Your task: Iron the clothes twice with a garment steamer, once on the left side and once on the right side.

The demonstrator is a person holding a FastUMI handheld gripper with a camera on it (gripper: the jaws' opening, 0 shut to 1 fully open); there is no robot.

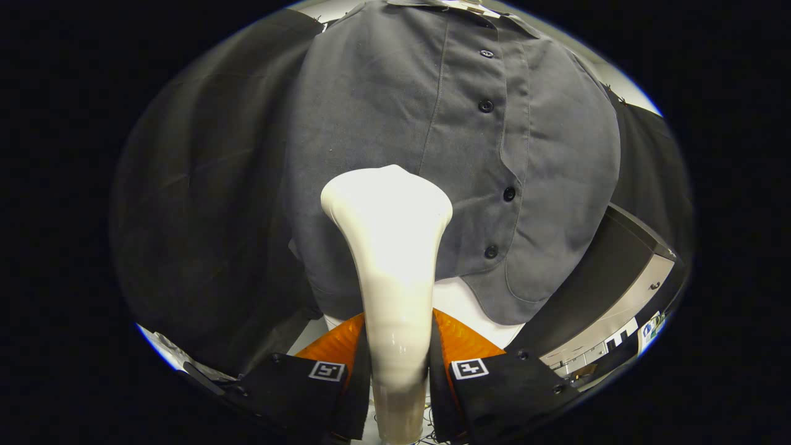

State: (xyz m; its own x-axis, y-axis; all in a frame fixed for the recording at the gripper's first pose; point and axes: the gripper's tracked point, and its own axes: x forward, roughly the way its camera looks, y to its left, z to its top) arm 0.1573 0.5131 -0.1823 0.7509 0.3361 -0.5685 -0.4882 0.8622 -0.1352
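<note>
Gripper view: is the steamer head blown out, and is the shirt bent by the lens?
Gripper view: the white steamer, clamped in the claw, is glare-bright, its surface detail washed out; the grey shirt bulges from fisheye distortion, yet its buttons and creases stay sharp.

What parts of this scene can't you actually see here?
- Steamer: its face is turned toward the shirt, so any steam holes are hidden; its lower handle is cut off below the fingers.
- Shirt: the steamer head covers the patch being ironed; the collar is cut off.
- Whether steam comes out: cannot tell.
</note>
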